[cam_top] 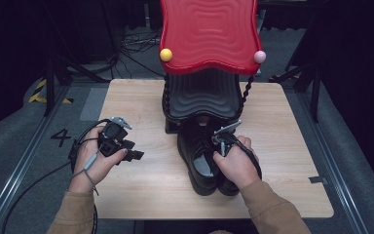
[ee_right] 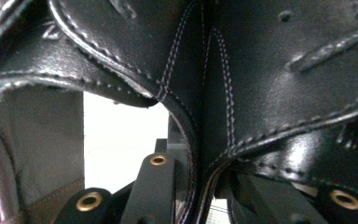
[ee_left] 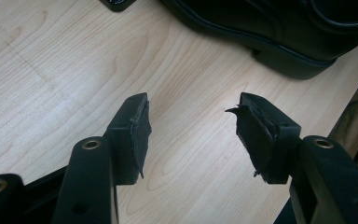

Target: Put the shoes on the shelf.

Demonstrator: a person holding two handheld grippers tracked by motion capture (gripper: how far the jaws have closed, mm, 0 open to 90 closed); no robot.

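Black leather is caught in the right gripper [cam_top: 222,141]: its jaws have closed on the adjoining inner collars of two dress shoes [cam_top: 205,156], one jaw inside each shoe (the stitched edges run straight down between them in the right gripper view). The pair stands side by side at the middle of the wooden table [cam_top: 141,190], toes toward a red and black wavy rack [cam_top: 207,36] just behind. To the left, well apart from the shoes, the left gripper [ee_left: 191,126] rests low over bare wood with its jaws spread and nothing between them.
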